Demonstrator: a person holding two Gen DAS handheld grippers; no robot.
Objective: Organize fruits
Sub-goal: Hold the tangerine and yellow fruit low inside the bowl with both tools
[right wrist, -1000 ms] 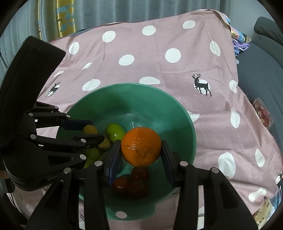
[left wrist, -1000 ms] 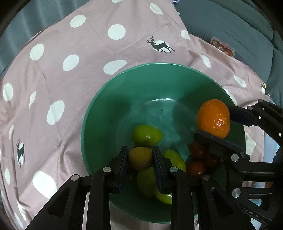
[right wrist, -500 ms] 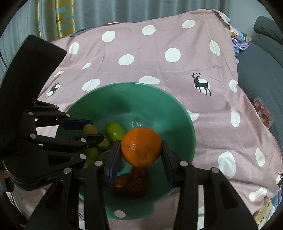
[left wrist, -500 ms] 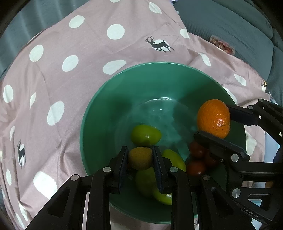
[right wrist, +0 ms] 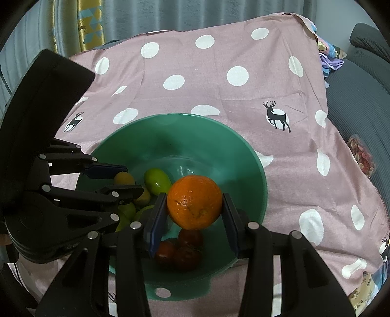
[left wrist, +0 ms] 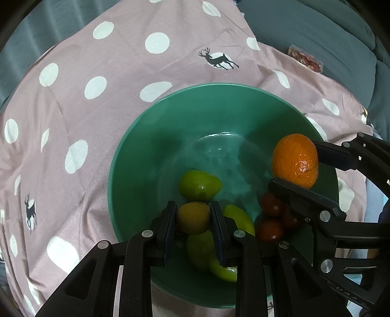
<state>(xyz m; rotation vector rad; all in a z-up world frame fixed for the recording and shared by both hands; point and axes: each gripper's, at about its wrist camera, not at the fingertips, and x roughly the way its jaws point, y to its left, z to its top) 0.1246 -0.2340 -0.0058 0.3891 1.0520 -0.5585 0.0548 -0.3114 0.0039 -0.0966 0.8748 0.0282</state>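
A green bowl (left wrist: pixel 146 136) (right wrist: pixel 243 156) stands on the pink dotted cloth. My left gripper (left wrist: pixel 193 215) is shut on a small yellow-brown fruit (left wrist: pixel 193 217) (right wrist: pixel 123 178) just above the bowl's near side. My right gripper (right wrist: pixel 194 203) is shut on an orange (right wrist: pixel 194 202) (left wrist: pixel 295 160) held over the bowl's right part. In the bowl lie several green fruits (left wrist: pixel 199 184) (right wrist: pixel 157 181) and three dark red fruits (left wrist: pixel 270 230) (right wrist: pixel 179 251). Some green fruits are partly hidden behind my left fingers.
The pink cloth with white dots and deer prints (right wrist: pixel 219 73) covers the table. A grey-blue sofa (left wrist: pixel 316 36) lies behind it, with a packet of red snacks (left wrist: pixel 304 59) (right wrist: pixel 362 156) on it. Curtains (right wrist: pixel 146 14) hang at the back.
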